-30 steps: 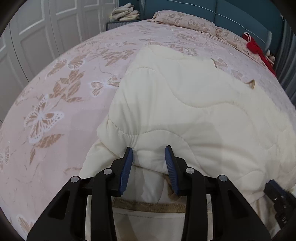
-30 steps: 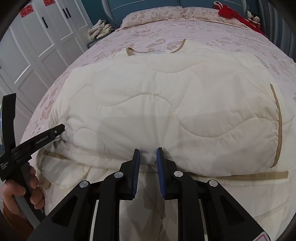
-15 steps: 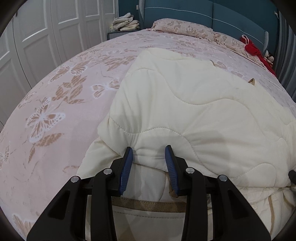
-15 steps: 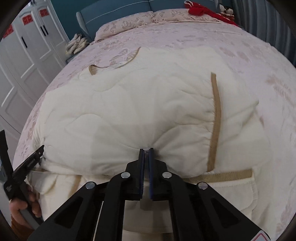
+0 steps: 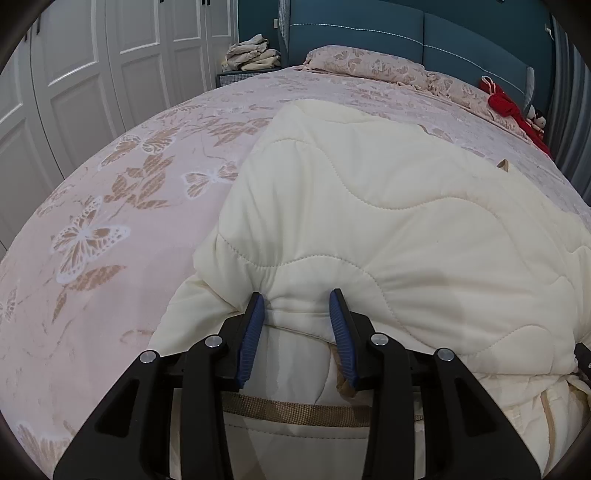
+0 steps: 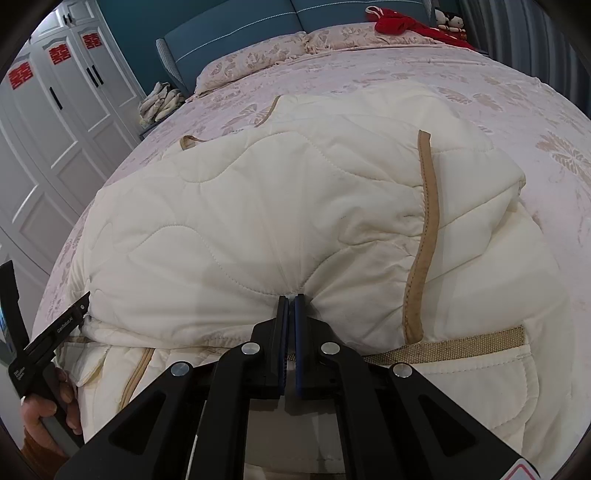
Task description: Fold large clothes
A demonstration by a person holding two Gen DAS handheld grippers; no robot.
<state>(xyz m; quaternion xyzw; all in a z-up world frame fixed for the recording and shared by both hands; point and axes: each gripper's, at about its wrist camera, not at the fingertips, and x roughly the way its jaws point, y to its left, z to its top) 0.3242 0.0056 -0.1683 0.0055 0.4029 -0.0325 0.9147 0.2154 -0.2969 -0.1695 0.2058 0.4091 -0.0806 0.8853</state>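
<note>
A cream quilted jacket (image 5: 388,206) with tan trim lies on the bed, its upper layer folded toward me over the lower part. It also shows in the right wrist view (image 6: 258,221). My left gripper (image 5: 297,306) is open, its blue pads either side of the folded edge at the jacket's left. My right gripper (image 6: 291,299) is shut on the folded edge of the jacket, pinching a bunch of fabric. A tan strap (image 6: 421,236) runs down the fold to the right of it. The left gripper's black body (image 6: 48,332) and the hand holding it show at the left.
The pink butterfly-print bedspread (image 5: 110,221) extends left of the jacket and beyond it. Pillows (image 5: 369,62) and a blue headboard (image 5: 406,29) are at the far end, red cloth (image 5: 506,103) at the far right. White wardrobe doors (image 5: 74,74) stand on the left.
My right gripper has closed from slightly open to shut on the jacket's folded edge and shifted, bunching the fabric. My left gripper stays open at the edge.
</note>
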